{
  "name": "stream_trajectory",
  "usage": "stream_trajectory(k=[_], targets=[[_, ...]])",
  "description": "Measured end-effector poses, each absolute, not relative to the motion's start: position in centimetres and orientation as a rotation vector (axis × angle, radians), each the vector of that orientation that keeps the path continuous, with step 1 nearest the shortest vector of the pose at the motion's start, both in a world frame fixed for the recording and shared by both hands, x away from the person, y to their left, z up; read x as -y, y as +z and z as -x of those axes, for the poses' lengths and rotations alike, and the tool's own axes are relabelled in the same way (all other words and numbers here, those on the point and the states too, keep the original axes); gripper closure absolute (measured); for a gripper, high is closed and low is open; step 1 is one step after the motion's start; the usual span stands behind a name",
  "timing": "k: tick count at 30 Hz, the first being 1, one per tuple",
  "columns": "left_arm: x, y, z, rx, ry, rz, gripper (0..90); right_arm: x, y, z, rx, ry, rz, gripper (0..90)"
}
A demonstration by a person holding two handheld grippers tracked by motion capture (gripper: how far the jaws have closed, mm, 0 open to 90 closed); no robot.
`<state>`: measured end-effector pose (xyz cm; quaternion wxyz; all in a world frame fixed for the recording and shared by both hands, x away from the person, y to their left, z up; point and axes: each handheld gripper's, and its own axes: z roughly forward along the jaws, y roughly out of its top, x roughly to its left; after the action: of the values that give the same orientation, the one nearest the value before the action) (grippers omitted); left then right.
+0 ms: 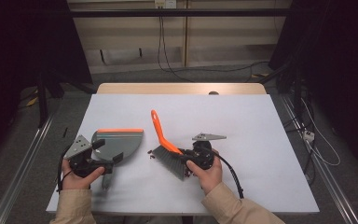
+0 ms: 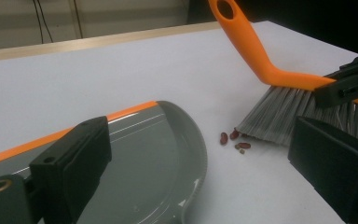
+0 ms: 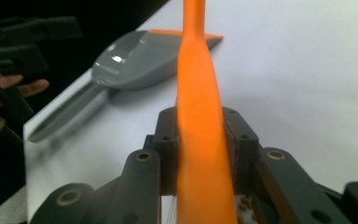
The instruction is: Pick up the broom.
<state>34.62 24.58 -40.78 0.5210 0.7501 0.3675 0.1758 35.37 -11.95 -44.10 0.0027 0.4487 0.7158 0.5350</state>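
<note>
My right gripper [image 1: 186,161], clamped on the brush [image 1: 165,151], is mid-sweep; next I push the beans [image 2: 235,140] toward nine o'clock into the dustpan [image 1: 119,142], beside my left gripper [image 1: 106,156] with its jaws apart.

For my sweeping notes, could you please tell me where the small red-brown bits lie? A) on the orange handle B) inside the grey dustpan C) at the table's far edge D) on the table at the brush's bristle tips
D: the bits lie on the table against the brush bristles, short of the dustpan.
</note>
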Motion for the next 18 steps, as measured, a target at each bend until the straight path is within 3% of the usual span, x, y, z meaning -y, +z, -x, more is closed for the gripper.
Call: stream_trajectory(k=[7,18], targets=[[-24.7,-40.8,-34.7,-0.882,0.423,-1.794,5.9,9.5,-43.0,-36.1,-2.214,1.714,-1.388,71.0],[-25.0,-40.7,-34.6,-0.886,0.423,-1.782,5.9,6.4,-44.7,-37.3,-2.207,1.597,-1.501,70.8]])
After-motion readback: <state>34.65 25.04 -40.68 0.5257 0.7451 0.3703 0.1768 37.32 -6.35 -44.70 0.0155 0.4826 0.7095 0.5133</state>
